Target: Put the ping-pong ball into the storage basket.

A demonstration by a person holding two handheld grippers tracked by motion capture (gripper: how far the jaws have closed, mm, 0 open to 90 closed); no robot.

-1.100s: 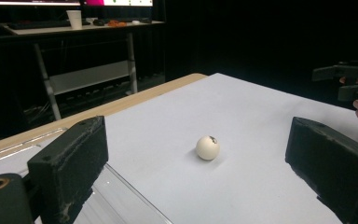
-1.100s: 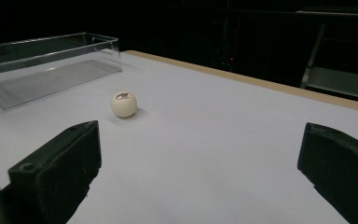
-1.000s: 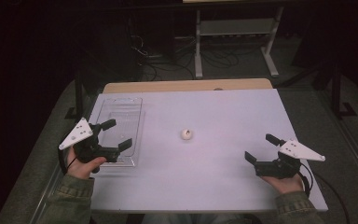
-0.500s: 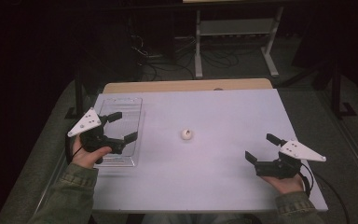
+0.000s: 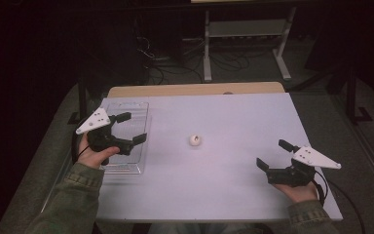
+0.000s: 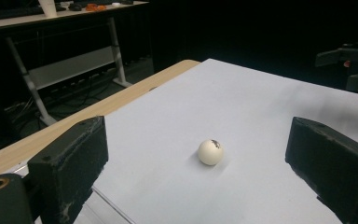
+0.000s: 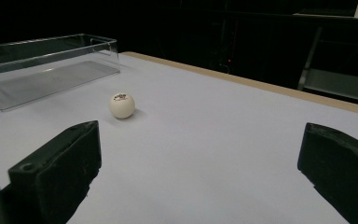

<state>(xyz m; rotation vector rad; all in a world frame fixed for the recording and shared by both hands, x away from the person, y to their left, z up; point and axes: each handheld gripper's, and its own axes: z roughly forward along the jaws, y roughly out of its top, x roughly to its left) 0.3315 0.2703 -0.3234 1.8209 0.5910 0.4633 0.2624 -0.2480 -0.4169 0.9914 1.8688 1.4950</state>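
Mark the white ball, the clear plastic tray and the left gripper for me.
white ball (image 5: 195,140): high view, middle of the ball.
clear plastic tray (image 7: 9,45): right gripper view, its far wall.
left gripper (image 5: 130,127): high view, midway between its open jaw tips, above the tray.

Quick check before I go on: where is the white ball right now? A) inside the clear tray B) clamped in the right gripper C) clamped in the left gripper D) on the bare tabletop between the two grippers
D: the white ball rests on the white tabletop, apart from the clear tray, with the left gripper and right gripper both open and holding nothing.
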